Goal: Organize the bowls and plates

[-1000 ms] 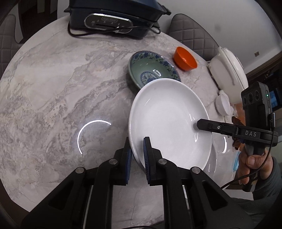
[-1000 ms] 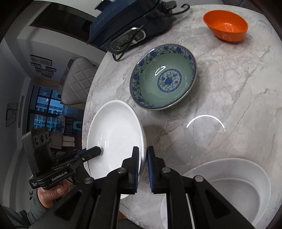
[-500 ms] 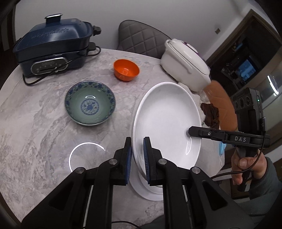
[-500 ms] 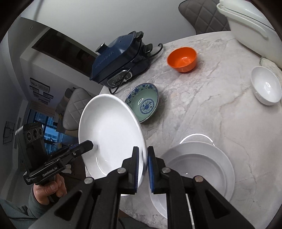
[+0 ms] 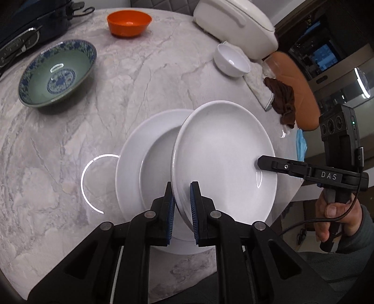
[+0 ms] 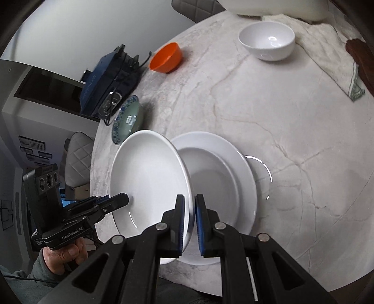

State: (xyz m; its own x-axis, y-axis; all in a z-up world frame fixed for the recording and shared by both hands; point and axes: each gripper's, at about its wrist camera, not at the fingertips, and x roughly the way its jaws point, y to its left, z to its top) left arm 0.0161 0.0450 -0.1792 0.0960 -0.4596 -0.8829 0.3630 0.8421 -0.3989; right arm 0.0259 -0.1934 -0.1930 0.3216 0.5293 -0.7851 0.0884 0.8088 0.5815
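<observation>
Both grippers hold one deep white plate by opposite rims, tilted just above a second white plate lying on the marble table. My left gripper is shut on the held plate's near rim. My right gripper is shut on its other rim; the held plate and the lower plate also show in the right wrist view. A blue-patterned green bowl, an orange bowl and a small white bowl stand farther back.
A dark blue electric cooker with its cord sits at the table's far left. A white lidded pot, a white towel and a brown cloth lie at the right edge. The table edge runs close by.
Both grippers have carried the white plate from the table's left side, lifted it, and brought it down over the second white plate near the front edge.
</observation>
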